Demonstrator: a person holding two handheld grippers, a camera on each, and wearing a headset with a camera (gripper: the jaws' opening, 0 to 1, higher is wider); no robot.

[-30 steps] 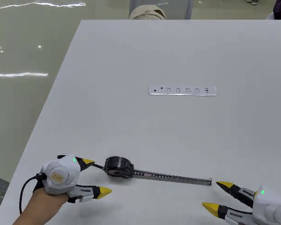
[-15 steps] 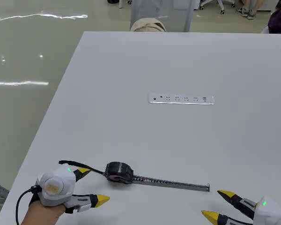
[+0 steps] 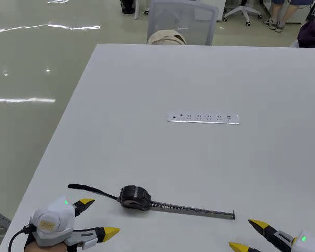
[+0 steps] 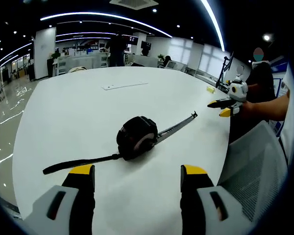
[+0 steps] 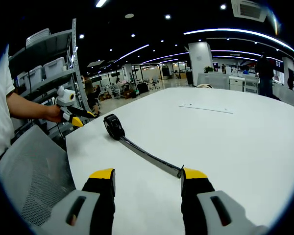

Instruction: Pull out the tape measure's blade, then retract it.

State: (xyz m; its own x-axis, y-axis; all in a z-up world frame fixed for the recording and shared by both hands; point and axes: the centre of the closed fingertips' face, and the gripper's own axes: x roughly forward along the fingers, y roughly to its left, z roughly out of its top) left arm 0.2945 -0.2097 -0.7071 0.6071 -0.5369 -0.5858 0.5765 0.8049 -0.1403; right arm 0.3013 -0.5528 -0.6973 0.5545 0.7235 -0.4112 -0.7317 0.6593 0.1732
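A black tape measure [image 3: 134,198] lies on the white table [image 3: 199,79], its blade [image 3: 191,210] drawn out to the right and ending in a hook [image 3: 233,214]. A black wrist strap [image 3: 92,190] trails off its left side. My left gripper [image 3: 97,216] stands open a little left of the case, touching nothing; its own view has the case [image 4: 136,137] ahead between the jaws. My right gripper [image 3: 249,235] is open just below and right of the hook, with the blade tip [image 5: 180,172] near its right jaw.
A white power strip [image 3: 202,118] lies flat mid-table. A grey chair [image 3: 181,21] with a beige bundle stands at the far edge. The table's left edge runs close to my left gripper, with shiny floor [image 3: 31,79] beyond. People stand at the back right.
The head view has tilted up. Both grippers have drawn back toward the near edge, away from the tape measure. The tape measure and its drawn blade lie as before.
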